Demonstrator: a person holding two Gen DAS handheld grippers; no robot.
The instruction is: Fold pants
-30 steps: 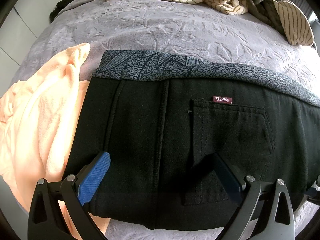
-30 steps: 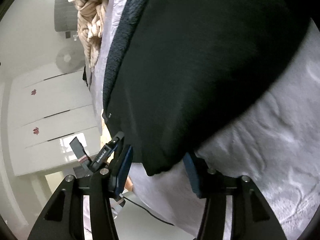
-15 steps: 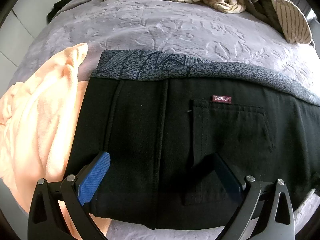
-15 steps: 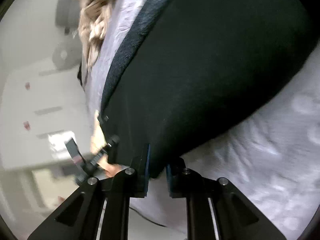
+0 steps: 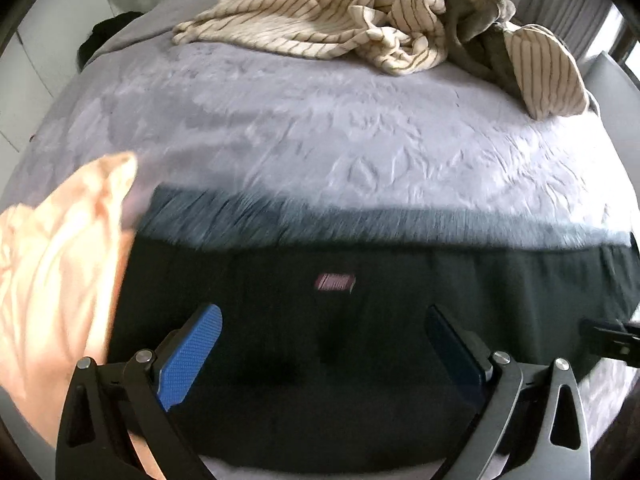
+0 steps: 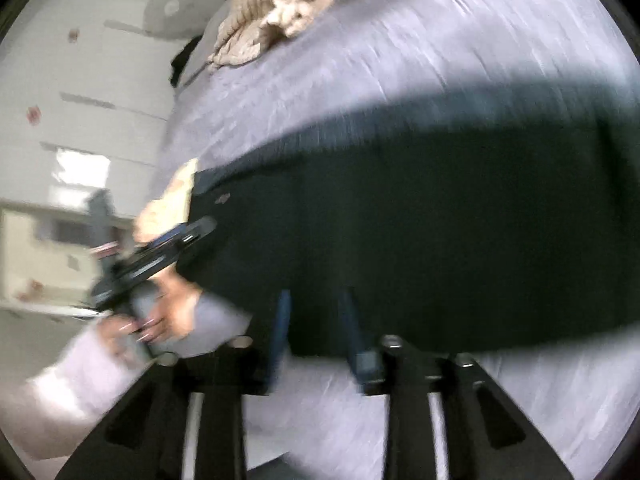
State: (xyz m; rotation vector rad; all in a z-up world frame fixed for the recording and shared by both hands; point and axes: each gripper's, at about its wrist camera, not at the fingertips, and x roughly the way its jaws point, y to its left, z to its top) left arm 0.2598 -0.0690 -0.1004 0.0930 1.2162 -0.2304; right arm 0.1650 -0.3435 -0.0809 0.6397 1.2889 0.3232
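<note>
The folded black pants (image 5: 340, 340) with a grey patterned waistband (image 5: 360, 224) and a small red label (image 5: 335, 282) lie on the lavender bedspread (image 5: 320, 120). My left gripper (image 5: 324, 344) is open above the pants' near edge and holds nothing. In the right wrist view the pants (image 6: 420, 220) lie flat across the bed. My right gripper (image 6: 316, 324) is partly open at their near edge, fingers apart and off the cloth. The left gripper also shows there (image 6: 160, 256), held by a hand.
A peach garment (image 5: 56, 280) lies against the pants' left side. A cream striped garment (image 5: 380, 24) is heaped at the far side of the bed. White cabinets (image 6: 80, 100) stand beyond the bed's left edge.
My right gripper, shut on the pants' edge half a second ago, has opened and pulled back. The left gripper has drawn back and tilted up. Both views are motion-blurred.
</note>
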